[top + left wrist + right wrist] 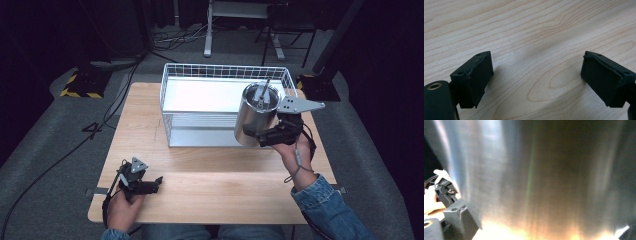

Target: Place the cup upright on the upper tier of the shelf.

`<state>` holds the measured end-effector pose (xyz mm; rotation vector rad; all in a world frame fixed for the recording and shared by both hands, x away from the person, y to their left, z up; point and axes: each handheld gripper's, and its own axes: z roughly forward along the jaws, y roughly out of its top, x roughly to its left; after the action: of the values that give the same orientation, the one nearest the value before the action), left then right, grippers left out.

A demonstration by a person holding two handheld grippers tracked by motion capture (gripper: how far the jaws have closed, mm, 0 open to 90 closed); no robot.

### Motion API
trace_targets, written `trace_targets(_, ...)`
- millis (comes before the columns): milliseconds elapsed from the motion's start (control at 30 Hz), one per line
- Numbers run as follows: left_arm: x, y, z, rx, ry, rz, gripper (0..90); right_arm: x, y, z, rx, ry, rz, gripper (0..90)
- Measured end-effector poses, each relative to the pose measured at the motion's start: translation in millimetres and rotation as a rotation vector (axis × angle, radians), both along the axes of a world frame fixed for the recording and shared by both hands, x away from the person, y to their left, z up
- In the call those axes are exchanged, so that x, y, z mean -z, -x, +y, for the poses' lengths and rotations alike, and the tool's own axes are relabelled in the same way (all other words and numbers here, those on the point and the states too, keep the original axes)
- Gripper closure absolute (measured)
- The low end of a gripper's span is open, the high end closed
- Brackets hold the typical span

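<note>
The near half of the wooden table (215,190) is left bare, apart from the left gripper (150,186) at its near left. The far half is taken up by the white wire basket (172,95); its front right is blocked by the steel canister (254,122).

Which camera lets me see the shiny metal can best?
The high view: the whole metal can shows, tilted, gripped by the right gripper beside the wire basket. The right gripper view gives a blurry close-up of its steel wall. The left gripper view faces the wooden table.
</note>
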<state>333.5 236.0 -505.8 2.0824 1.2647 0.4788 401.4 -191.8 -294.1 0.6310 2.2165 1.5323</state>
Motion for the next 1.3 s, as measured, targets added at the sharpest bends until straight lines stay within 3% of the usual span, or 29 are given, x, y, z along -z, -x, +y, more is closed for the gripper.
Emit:
trace_targets(200,0.0,-0.1,0.1,0.002,0.0,0.0,11.3,-15.6,-9.1,4.7,0.018,0.022,-0.011,3.7)
trace_targets(600,0.0,-0.1,0.1,0.002,0.0,0.0,11.3,-36.7,-35.5,10.5,0.047,0.012,-0.011,3.7)
trace_targets(967,0.0,-0.1,0.1,0.002,0.0,0.0,11.3,-42.1,-66.6,15.9,0.092,0.015,-0.002,3.7)
trace_targets(1300,-0.1,-0.1,0.0,0.001,0.0,0.0,11.3,-40.0,-99.8,18.2,0.175,-0.005,0.008,3.7)
